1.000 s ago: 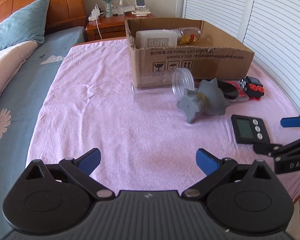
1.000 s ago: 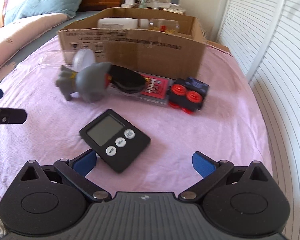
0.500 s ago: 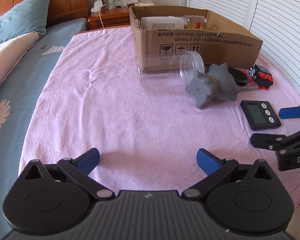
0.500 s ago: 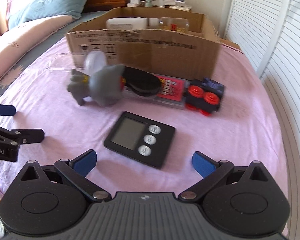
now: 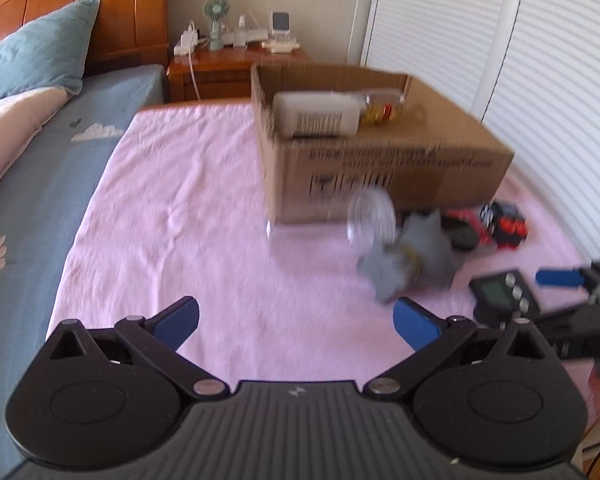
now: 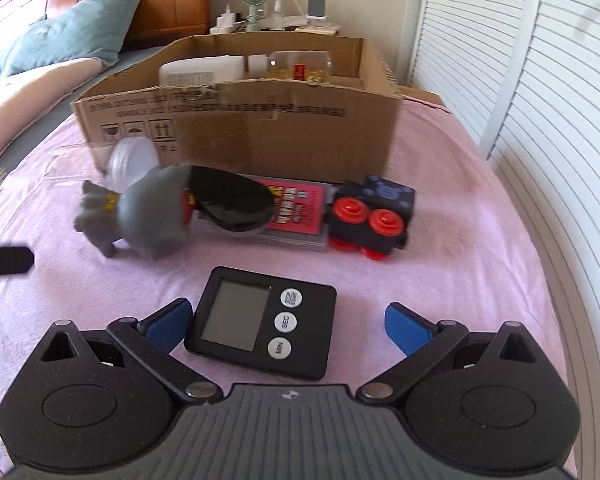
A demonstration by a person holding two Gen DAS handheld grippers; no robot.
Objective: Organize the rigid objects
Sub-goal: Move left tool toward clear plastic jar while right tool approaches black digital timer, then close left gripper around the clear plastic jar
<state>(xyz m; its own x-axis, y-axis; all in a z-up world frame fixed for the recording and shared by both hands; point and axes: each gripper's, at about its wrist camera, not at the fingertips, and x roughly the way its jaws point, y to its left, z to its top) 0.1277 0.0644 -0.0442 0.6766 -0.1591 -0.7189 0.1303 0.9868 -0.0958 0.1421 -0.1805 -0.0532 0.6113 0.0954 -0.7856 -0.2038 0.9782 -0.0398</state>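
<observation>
On the pink cloth (image 6: 480, 208) the cardboard box (image 6: 260, 132) stands at the far side with a white bottle (image 6: 200, 70) lying inside; just before it lie a grey toy figure (image 6: 148, 212) and a black-and-red toy block (image 6: 370, 216). Nearer — the black timer (image 6: 262, 322) lies flat between the right gripper (image 6: 288, 322) pads, spread apart, not clamping it. The left gripper (image 5: 296, 322) is also spread — empty.

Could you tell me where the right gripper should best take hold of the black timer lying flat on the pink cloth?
Probably across its two long side edges, coming from above. The timer lies flat and thin, and already sits between the open right gripper fingers, nearer the left one. Its screen and buttons face up.
</observation>
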